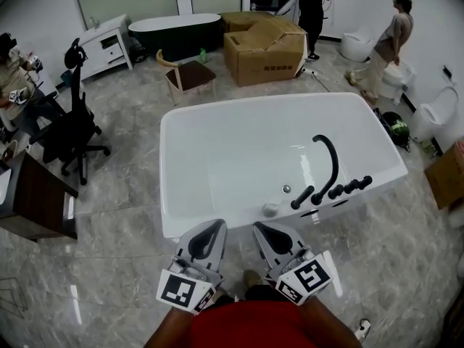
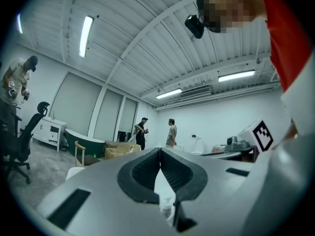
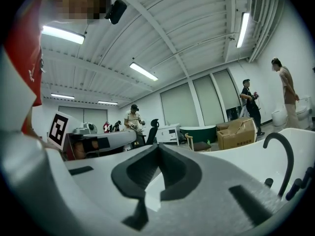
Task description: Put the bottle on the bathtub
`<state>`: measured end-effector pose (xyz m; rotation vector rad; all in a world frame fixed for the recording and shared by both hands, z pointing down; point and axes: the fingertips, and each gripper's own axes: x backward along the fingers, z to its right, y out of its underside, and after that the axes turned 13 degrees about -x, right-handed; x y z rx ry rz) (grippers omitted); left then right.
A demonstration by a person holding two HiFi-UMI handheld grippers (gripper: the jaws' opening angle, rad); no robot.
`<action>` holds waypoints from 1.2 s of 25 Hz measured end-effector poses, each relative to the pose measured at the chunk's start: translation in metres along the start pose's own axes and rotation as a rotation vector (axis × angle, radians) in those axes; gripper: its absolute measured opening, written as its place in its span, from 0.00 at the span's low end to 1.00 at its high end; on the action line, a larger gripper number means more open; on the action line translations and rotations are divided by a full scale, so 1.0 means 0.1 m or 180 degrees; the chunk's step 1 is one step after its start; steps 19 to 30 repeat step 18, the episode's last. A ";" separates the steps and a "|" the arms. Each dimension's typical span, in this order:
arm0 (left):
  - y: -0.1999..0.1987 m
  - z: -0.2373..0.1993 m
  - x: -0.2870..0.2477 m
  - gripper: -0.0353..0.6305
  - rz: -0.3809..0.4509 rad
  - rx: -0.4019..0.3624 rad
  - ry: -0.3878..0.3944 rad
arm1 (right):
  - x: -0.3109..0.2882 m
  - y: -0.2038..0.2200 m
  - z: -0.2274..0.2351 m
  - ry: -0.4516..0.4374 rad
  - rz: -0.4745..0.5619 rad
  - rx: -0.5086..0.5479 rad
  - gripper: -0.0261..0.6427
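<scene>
Holding left gripper point(image 1: 215, 227) and right gripper point(image 1: 261, 230) low before the bathtub point(image 1: 168, 194), both sets of jaws pressed together on nothing, judging the small pale thing point(image 1: 272, 209) on its near ledge, beside the black faucet point(image 1: 330, 162), to be likely the bottle, so favouring a straight retreat that avoids brushing it

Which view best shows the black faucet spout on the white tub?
The head view: it shows the whole curved black spout on the near-right rim of the white bathtub, handles beside it. The right gripper view catches the spout at its right edge, base hidden. The left gripper view misses it.
</scene>
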<state>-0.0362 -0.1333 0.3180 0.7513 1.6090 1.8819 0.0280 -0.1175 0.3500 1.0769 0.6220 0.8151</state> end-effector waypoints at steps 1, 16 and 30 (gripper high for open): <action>0.01 0.00 -0.01 0.07 -0.0002 -0.0001 -0.0002 | 0.00 0.00 0.01 -0.0002 0.0001 -0.0003 0.05; 0.01 -0.02 -0.01 0.07 -0.0032 -0.0036 -0.0040 | 0.01 0.03 0.15 0.0029 0.0003 -0.0043 0.05; 0.01 -0.01 -0.01 0.07 -0.0032 -0.0048 -0.0035 | 0.02 0.03 0.16 0.0029 0.0006 -0.0047 0.05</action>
